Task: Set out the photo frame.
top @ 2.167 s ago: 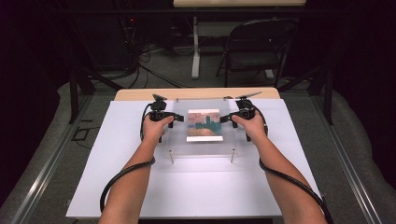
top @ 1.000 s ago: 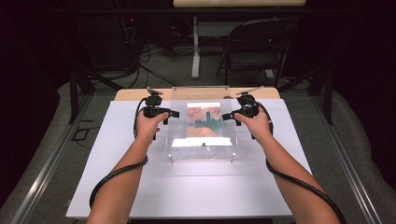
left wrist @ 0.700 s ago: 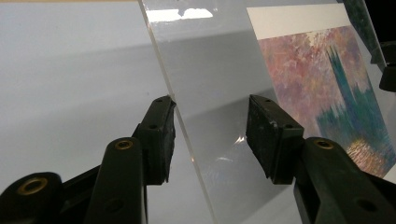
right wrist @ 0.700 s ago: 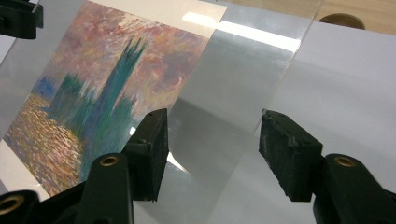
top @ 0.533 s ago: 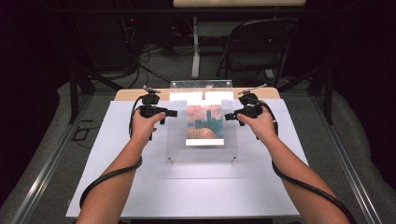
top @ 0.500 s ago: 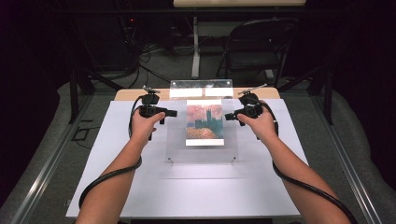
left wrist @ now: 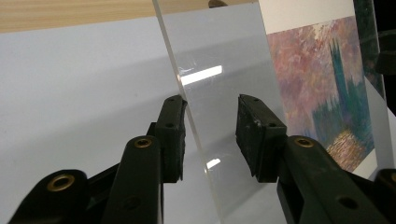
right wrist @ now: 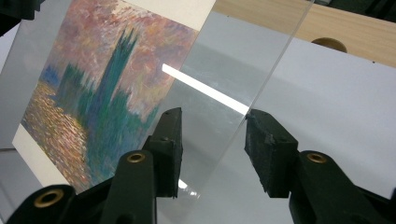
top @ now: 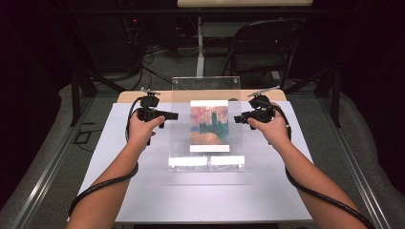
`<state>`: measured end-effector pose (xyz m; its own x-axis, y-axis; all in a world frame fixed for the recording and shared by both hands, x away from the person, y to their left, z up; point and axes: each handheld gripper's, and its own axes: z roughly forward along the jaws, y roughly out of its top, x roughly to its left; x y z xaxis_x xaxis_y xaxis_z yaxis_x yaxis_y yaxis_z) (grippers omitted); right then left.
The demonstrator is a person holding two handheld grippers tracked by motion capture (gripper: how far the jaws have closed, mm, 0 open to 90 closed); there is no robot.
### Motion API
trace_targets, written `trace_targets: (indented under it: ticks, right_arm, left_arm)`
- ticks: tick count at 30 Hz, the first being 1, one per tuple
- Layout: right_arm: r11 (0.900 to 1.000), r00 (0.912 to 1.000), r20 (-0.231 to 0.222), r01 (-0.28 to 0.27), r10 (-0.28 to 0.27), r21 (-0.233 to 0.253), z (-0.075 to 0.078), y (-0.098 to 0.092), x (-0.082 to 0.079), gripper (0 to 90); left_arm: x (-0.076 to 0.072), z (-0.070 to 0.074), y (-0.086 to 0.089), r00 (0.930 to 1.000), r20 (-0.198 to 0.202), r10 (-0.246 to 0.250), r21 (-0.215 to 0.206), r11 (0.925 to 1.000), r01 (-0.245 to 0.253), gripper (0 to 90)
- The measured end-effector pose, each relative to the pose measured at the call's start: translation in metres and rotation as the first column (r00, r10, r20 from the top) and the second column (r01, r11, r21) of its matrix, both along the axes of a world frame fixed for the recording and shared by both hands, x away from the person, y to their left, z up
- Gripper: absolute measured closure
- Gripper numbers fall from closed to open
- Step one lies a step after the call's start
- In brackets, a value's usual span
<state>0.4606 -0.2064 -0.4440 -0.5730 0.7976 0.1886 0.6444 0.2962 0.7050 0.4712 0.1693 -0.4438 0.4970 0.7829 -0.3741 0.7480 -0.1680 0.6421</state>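
Clear plastic sheet (top: 206,119) with the painting card (top: 209,125) stands tilted up over the white table (top: 143,191). Its side edges sit between the spread jaws of the left gripper (left wrist: 208,135) and right gripper (right wrist: 212,147), maybe touching one pad.

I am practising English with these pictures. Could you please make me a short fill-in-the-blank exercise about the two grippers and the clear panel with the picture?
1. The left gripper has its jaws on either side of the edge of a ____ acrylic panel.
2. The jaws of the right gripper stand ____, not pressed together.
3. The painted picture behind the panel shows a dark green ____ under a pink sky.
4. The panel stands over a ____ table top.

Missing words: clear; open; tower; white
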Motion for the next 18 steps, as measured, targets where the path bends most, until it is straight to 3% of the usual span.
trace_targets:
  ticks: [18]
  right_arm:
    - [0.999, 0.9966, 0.076, -0.028, 0.031, -0.045, 0.019, 0.0, -0.03, 63.8]
  left_arm:
    - [-0.028, 0.018, 0.004, 0.9969, 0.067, -0.041, 0.028, 0.9989, 0.039, 68.4]
